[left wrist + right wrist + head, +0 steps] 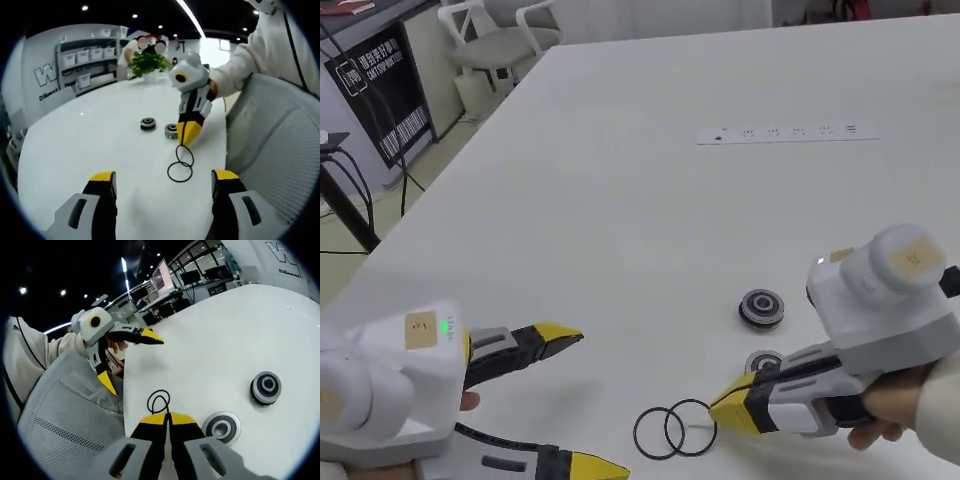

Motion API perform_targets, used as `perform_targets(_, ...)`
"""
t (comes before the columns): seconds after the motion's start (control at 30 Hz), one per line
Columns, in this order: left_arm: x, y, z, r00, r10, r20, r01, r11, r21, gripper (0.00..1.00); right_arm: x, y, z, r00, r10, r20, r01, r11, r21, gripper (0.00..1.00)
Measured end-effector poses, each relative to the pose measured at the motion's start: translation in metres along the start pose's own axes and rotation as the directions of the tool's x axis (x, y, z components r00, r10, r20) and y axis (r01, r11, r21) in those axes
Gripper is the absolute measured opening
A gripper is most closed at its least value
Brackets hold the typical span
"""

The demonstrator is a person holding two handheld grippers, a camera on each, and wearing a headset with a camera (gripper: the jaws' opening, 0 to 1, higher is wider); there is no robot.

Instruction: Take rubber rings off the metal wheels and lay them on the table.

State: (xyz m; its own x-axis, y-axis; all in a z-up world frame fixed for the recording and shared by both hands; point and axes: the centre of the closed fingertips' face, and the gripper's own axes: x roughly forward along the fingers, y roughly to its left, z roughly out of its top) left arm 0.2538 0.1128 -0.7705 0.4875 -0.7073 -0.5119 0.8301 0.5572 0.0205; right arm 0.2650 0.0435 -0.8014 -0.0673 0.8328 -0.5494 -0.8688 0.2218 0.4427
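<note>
Left tool (598, 402) gapes wide, empty; right tool (716, 406) closed, perhaps pinching rubber rings (666, 428).

Rings (673, 430) on table (650, 220), before wheels (762, 307)

The big white table (620, 200) holds a few small things. Two thin black rubber rings (675, 430) lie flat near its near edge, one partly over the other. Two round metal wheels (761, 307) sit just beyond them. A long white power strip (788, 133) lies farther back.
</note>
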Motion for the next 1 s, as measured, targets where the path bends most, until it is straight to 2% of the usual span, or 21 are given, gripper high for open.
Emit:
perform_targets(0.33, 0.002, -0.002, 0.002, 0.9999, -0.012, 0.001, 0.012, 1.000, 0.006, 0.79, 0.001, -0.006, -0.003, 0.9997, -0.025, -0.009, 0.024, 0.999, -0.047, 0.00)
perform_targets(0.6, 0.001, -0.001, 0.002, 0.9999, -0.013, 0.000, 0.013, 1.000, 0.006, 0.79, 0.002, -0.005, -0.003, 0.9997, -0.022, -0.012, 0.021, 0.998, -0.054, 0.05)
perform_targets(0.83, 0.001, -0.001, 0.003, 0.9999, -0.014, 0.001, 0.014, 1.000, 0.006, 0.79, -0.004, -0.004, 0.006, 0.9995, -0.031, 0.010, 0.031, 0.996, -0.083, 0.14)
perform_targets(1.0, 0.002, -0.001, 0.006, 0.9999, -0.015, 0.004, 0.015, 1.000, 0.010, 0.79, -0.016, -0.007, 0.016, 0.9982, -0.038, 0.047, 0.042, 0.996, -0.077, 0.15)
